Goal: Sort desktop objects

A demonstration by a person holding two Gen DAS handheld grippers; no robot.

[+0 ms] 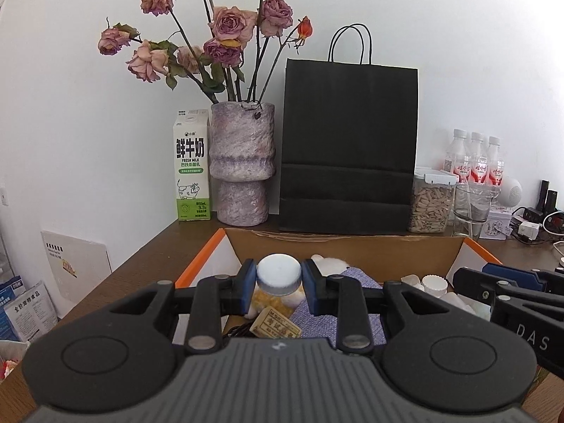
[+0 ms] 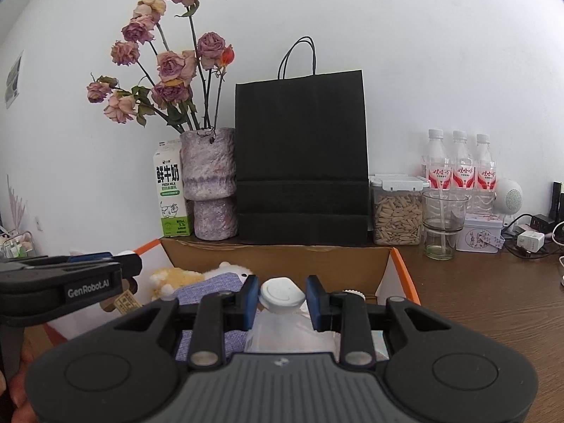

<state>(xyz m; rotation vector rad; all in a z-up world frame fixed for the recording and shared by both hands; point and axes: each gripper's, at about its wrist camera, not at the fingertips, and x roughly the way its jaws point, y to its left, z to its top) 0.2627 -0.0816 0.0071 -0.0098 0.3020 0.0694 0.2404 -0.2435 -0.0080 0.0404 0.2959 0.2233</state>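
Note:
My left gripper (image 1: 278, 278) is shut on a small bottle with a white cap (image 1: 278, 274), held above the open cardboard box (image 1: 338, 246). My right gripper (image 2: 281, 298) is shut on a white-capped pouch (image 2: 282, 296), also over the box (image 2: 282, 257). In the box lie a plush toy (image 2: 176, 278), a purple cloth (image 2: 211, 289), a yellow tag (image 1: 278, 322) and small white cups (image 1: 435, 283). The right gripper shows at the right edge of the left wrist view (image 1: 493, 278); the left gripper shows at the left of the right wrist view (image 2: 134, 264).
Behind the box stand a milk carton (image 1: 192, 169), a vase of dried roses (image 1: 241, 162), a black paper bag (image 1: 349, 148), a jar of seeds (image 1: 430, 204), a glass (image 1: 472, 208), three water bottles (image 1: 476, 162), and chargers with cables (image 1: 532, 222). Wooden desk (image 2: 493, 299) extends right.

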